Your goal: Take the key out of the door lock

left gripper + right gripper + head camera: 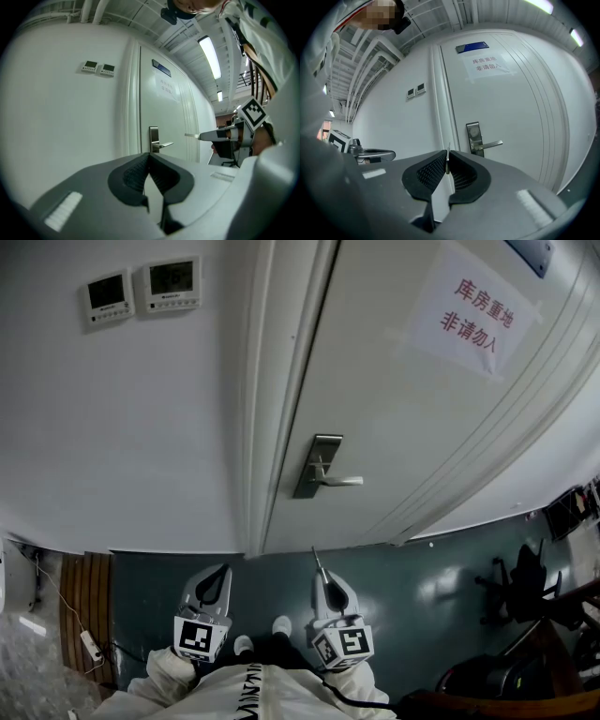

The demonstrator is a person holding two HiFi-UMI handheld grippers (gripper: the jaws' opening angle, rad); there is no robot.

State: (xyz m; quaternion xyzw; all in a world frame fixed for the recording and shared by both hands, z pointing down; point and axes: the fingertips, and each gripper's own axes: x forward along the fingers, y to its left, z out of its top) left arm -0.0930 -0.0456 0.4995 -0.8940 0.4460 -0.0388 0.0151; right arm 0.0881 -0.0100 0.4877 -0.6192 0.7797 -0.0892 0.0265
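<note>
A silver lock plate [319, 465] with a lever handle [342, 481] sits on the white door [412, 427], some way ahead of both grippers. My right gripper [323, 579] is shut on a thin metal key [317, 561], whose blade sticks out past the tips toward the door. In the right gripper view the key [448, 158] stands edge-on between the pads, with the lock plate [474, 136] beyond it. My left gripper [219, 572] hangs beside the right one, shut with nothing in it. In the left gripper view its tips [149, 157] meet, and the key [191, 135] shows at the right.
Two wall control panels [141, 292] hang left of the door frame. A paper notice [473, 315] with red print is taped to the door. A power strip [91, 645] lies on the floor at the left. A dark chair and gear [525, 592] stand at the right.
</note>
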